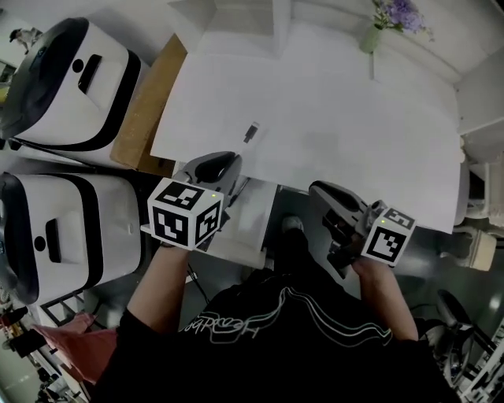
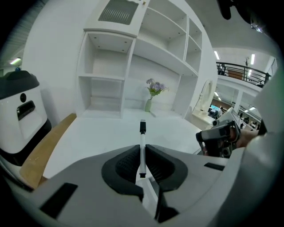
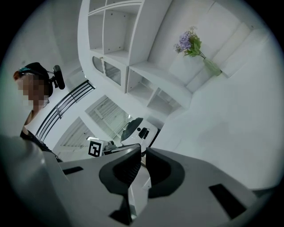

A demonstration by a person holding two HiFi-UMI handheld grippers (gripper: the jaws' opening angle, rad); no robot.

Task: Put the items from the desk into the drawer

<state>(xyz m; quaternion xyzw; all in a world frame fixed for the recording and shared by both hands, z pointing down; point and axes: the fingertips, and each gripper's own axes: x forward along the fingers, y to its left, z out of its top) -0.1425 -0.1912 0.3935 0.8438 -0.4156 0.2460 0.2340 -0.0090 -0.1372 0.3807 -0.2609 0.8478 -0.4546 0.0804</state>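
Pen [image 2: 142, 133], white-bodied with a black cap, is gripped near its rear end by the jaws of the left gripper [image 2: 142, 150], its capped end pointing out over the white counter [image 1: 331, 118], clear of the surface. Carrying it to the drawer is judged to be the step in hand. For this to be done well, the grip should be kept firm, since only the tail of the pen is pinched and a tilt could let it swing or slip. The pen should be brought low over the drawer and laid lengthwise before the jaws are parted. At the far left, 2 white machines [image 1: 71, 79] with dark lids are stood beside a brown board [image 1: 146, 114]; their lids are closed and nothing of their insides is shown. Below the near edge of the counter, what is taken for the pulled-out drawer [image 1: 250, 228] is seen as a white tray. Nothing can be made out in it, and part of it is covered by the left gripper. Further right, the right gripper [image 3: 143, 153] is held with its jaws almost together and nothing between them. At the back, the shelf unit [image 2: 106, 75] is seen with bare compartments, and to the right a pale vase [image 1: 370, 38] holds purple flowers [image 1: 400, 14].
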